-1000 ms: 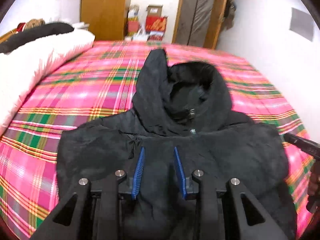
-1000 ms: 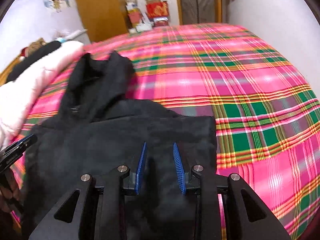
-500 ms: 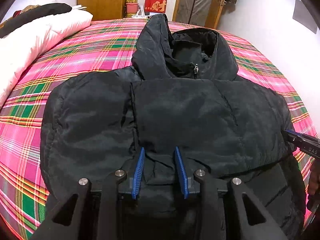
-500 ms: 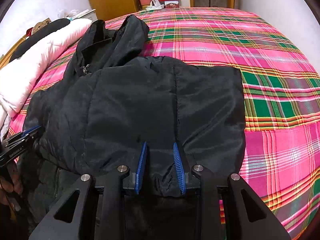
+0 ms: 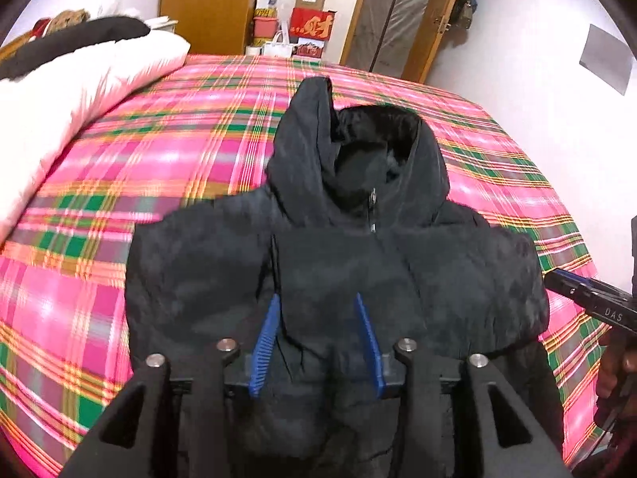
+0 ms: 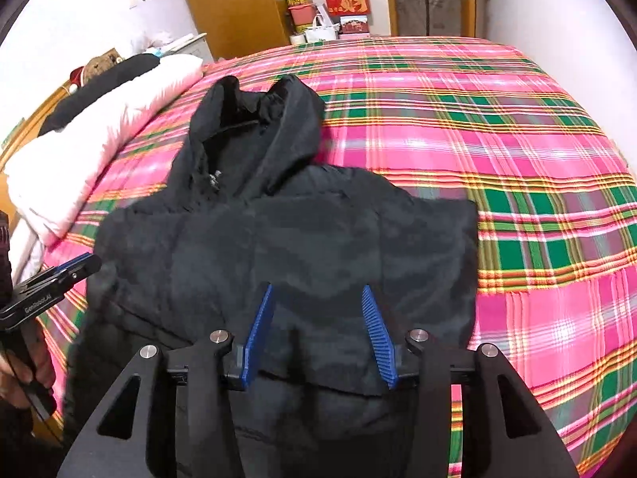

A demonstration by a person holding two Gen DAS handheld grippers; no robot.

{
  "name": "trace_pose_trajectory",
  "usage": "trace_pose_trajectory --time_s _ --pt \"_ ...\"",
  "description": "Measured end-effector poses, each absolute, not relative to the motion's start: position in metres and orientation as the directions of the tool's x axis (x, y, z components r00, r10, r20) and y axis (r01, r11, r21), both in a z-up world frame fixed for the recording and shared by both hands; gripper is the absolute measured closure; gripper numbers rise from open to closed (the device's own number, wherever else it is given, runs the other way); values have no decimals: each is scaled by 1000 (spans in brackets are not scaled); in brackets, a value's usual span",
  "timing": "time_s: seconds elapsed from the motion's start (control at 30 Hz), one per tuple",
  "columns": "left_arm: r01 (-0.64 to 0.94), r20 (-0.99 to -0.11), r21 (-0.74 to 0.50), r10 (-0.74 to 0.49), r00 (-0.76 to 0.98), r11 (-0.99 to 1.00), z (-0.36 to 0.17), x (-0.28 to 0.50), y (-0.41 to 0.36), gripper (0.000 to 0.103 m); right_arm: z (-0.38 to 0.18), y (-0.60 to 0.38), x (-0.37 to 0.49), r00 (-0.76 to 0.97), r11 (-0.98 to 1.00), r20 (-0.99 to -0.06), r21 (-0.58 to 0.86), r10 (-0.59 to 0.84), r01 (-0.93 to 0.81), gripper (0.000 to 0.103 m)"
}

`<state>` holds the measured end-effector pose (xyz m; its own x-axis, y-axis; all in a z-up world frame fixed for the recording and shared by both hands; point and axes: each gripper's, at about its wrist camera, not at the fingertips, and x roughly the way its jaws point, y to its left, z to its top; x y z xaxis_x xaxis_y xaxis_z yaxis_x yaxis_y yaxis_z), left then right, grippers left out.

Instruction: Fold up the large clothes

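Observation:
A black hooded padded jacket (image 5: 398,263) lies front up on the pink plaid bed (image 5: 167,167), hood (image 5: 358,151) pointing away. Its lower part is folded up over the body, and the fold edge (image 6: 342,388) runs near my right fingers. My left gripper (image 5: 316,296) hovers over the jacket's near left half with its jaws opening. Cloth lies between the blue pads (image 5: 264,342), which do not press it. My right gripper (image 6: 317,286) is over the near right half, jaws opening too, pads clear of the cloth. Each gripper shows in the other's view: right gripper (image 5: 577,294), left gripper (image 6: 59,275).
A white and pale pink duvet (image 5: 79,91) with a black garment (image 5: 79,40) on it lies along the bed's left side. Beyond the bed's far end stand a wooden wardrobe (image 5: 207,4), stacked boxes and bags (image 5: 310,24) and a door (image 5: 402,16). A white wall borders the right.
Both pairs of jaws have widened. Both grippers swept forward over the jacket half a second ago and have drawn back since. The folded-up lower part now lies loose on the jacket.

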<state>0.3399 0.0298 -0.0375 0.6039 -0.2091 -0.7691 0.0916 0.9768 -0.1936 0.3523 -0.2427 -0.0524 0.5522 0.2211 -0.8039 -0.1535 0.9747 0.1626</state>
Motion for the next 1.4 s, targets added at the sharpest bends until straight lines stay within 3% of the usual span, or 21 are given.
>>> trace_pose_trajectory --time_s 0.43,0.8,0.87,0.93,0.97,1.0,1.13,1.4 --pt "128 -763 -128 -180 620 984 -23 485 25 50 -36 -204 483 581 972 -780 168 232 -163 56" --pt "44 -805 -125 -127 580 991 -72 590 29 48 -58 -186 595 570 987 -807 104 155 -122 56" --pt "54 -811 -139 -145 566 989 -81 598 24 54 -65 -183 606 551 985 -818 108 164 -132 57" --pt "78 -814 -140 -160 559 987 -86 600 18 85 -70 -177 610 532 984 -832 87 157 -153 83" --pt "91 -810 -135 -163 564 987 -87 597 15 91 -70 -175 608 531 984 -832 83 156 -159 95" --pt "99 -799 -134 -166 578 986 -84 593 14 97 -65 -173 602 553 983 -818 76 158 -168 97" --pt "91 -747 -177 -194 636 980 -59 566 25 102 -36 -179 572 608 974 -764 128 217 -186 98" --pt "93 -631 -276 -253 733 957 5 473 62 102 17 -201 470 682 947 -657 239 321 -216 100"
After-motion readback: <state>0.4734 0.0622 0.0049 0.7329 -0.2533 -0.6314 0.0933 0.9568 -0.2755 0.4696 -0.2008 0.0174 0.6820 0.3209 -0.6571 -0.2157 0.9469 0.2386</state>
